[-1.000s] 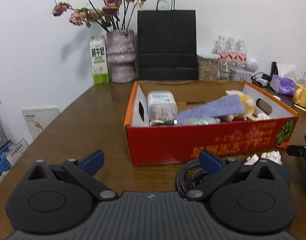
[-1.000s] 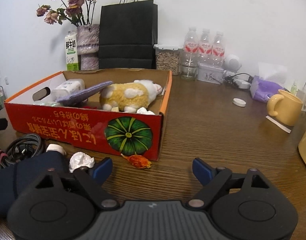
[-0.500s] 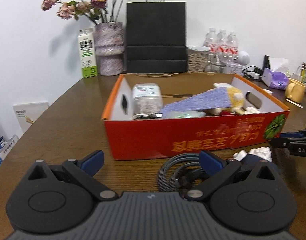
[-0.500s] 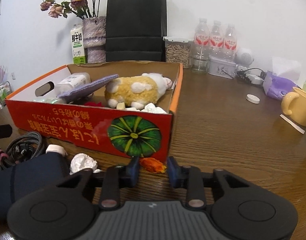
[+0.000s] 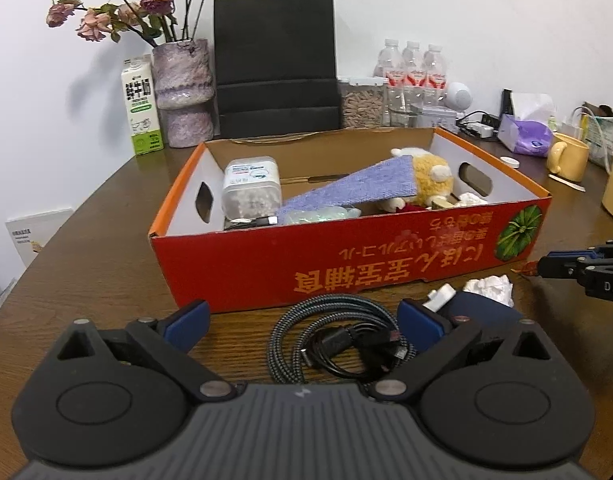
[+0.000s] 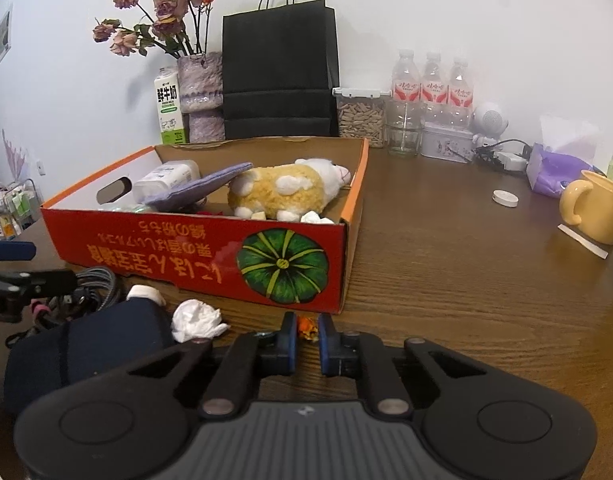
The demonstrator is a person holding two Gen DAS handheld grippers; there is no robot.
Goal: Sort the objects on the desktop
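A red cardboard box [image 6: 154, 252] holds a plush toy [image 6: 286, 192], a purple cloth and a white container. In front of its pumpkin corner, my right gripper [image 6: 307, 332] is closing, and its pads press on a small orange scrap [image 6: 306, 325] lying on the table. The left wrist view shows the same gripper [image 5: 546, 266] with that orange scrap [image 5: 526, 269] at its tip. My left gripper [image 5: 302, 320] stands wide, its jaws just starting to close. A coiled grey-black cable [image 5: 338, 340] lies between its fingers, untouched.
A dark blue pouch [image 6: 86, 344], a crumpled tissue [image 6: 196, 320] and a white plug [image 6: 146, 294] lie before the box. To the right are a yellow mug [image 6: 598, 208] and a white lid [image 6: 505, 199]. A black bag [image 6: 280, 76], vase, milk carton and bottles line the wall.
The right jaws went from wide open to closed around the orange scrap. My left gripper slid sideways along the box front, bringing the cable coil between its fingers.
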